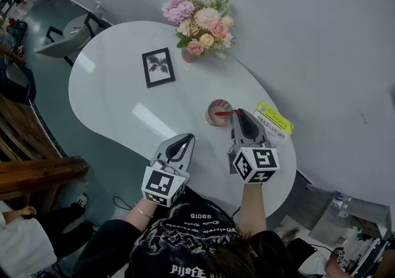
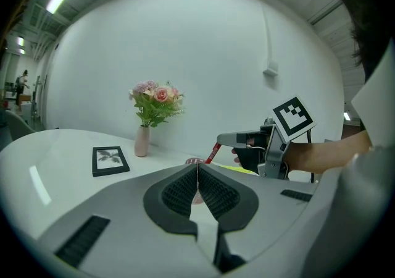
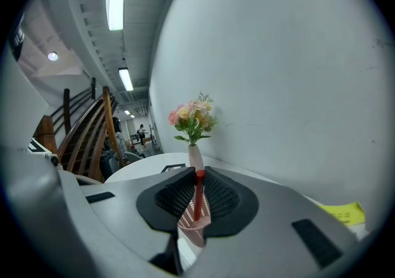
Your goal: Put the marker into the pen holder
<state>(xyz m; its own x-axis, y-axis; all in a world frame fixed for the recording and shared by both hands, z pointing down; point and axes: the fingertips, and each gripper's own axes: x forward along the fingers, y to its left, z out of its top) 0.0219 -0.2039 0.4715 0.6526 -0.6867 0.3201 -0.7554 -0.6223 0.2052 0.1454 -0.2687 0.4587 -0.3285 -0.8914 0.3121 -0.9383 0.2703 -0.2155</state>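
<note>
R gripper (image 1: 237, 112) has the red marker (image 1: 223, 113) pinched at its jaw tips. The jaws are nearly together, closed on the barrel, as the right gripper view shows plainly. L gripper (image 1: 186, 139) is shut w/ nothing in it and sits nearer the table edge, apart from the action.

Key relation: the pen holder (image 1: 213, 117), a pink mesh cup standing upright, sits right below & just ahead of the R jaw tips. The marker's long axis slants down from the jaws toward the cup mouth. In the left gripper view it's tilted, not plumb, w/ its lower end at about rim level. Can't tell if that end is inside the rim or just above it. R hand is the nearer 1 by far; L prob has no part in this.

Next move, I reckon: bring the marker more upright over the mouth, ease it down, then let go. Risk is the slanted end catching the rim & tipping the light cup.

Surface: white glossy table (image 1: 117, 97), rounded, hard, prob slick. On it are 3 other things:
- a vase of flowers (image 1: 197, 26)
- a black photo frame (image 1: 158, 67)
- a yellow sheet (image 1: 274, 118) just beside the R gripper, on the wall side

Room: plain grey wall close behind, wooden stairs (image 1: 31, 147) off to the left, and a chair (image 1: 68, 36) past the far end of the table.
</note>
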